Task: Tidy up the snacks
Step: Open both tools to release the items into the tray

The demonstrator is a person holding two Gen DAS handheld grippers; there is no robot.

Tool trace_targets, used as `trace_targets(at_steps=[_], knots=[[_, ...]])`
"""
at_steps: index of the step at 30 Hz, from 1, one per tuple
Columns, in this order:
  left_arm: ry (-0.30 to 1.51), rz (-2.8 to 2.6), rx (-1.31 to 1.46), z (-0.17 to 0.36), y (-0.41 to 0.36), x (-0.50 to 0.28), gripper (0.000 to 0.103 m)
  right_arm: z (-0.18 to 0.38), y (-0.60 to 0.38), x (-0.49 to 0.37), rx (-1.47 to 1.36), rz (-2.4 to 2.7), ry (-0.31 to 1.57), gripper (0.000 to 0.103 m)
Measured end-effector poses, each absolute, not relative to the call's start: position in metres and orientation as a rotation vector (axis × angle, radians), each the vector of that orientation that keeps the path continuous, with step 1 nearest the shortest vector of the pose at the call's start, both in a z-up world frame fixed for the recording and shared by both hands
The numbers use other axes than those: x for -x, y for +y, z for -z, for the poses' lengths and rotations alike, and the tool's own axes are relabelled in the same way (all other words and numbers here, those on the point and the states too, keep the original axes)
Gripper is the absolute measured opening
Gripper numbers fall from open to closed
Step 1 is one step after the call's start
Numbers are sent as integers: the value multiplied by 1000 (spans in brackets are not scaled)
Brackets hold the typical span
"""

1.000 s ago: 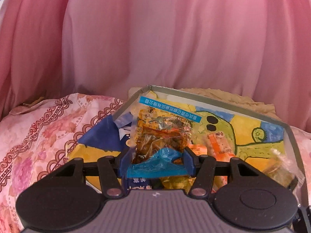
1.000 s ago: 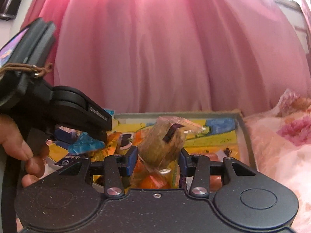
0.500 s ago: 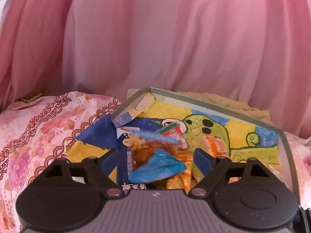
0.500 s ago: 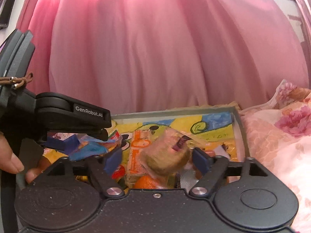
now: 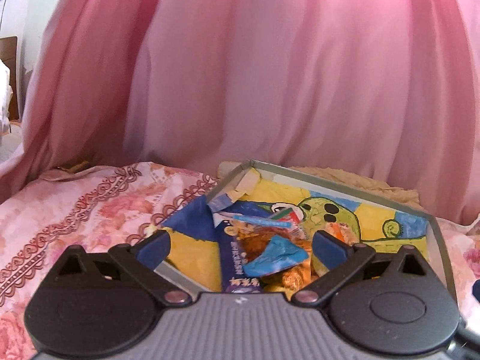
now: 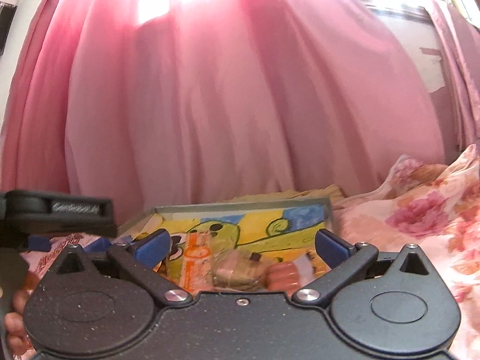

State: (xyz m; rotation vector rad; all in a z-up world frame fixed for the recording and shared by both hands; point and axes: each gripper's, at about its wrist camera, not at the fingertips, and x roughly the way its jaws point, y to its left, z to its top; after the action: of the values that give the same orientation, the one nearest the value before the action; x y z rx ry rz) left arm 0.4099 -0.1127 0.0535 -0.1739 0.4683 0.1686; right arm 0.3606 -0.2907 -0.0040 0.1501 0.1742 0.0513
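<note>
The left tool is held level over the near edge of the box, pointing forward toward the pink curtain, its blue-padded fingers spread wide with nothing gripped between them. Just past the fingertips, inside the box, lies a heap of snack packets: a crumpled blue wrapper on top of a brown and orange packet, and beside them a long dark blue packet whose long axis runs away from the camera toward the box's far left corner.

The right tool is also level and aimed at the curtain, fingers wide apart and empty. Below the gap, on the box floor, a brown snack roll in clear wrap lies on its side, its long axis running left to right. Left of it an orange and white packet lies lengthwise, pointing away from the camera. Right of the roll sits a reddish sausage-like snack.

At the left edge of the right wrist view, the left tool juts in sideways, blurred, with the person's fingers below it.

The box floor shows a yellow, green and blue drawing. The box rests on a bed with a pink floral bedspread, which rises in folds at the right.
</note>
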Motion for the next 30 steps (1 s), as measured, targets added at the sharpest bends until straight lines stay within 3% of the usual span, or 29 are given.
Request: trace_targets(at_steps=[14, 30], knots=[[444, -194, 324, -62, -87, -332, 103, -18, -285, -302, -100, -33, 141, 102], [406, -251, 300, -57, -58, -246, 103, -24, -258, -246, -60, -66, 142, 102]])
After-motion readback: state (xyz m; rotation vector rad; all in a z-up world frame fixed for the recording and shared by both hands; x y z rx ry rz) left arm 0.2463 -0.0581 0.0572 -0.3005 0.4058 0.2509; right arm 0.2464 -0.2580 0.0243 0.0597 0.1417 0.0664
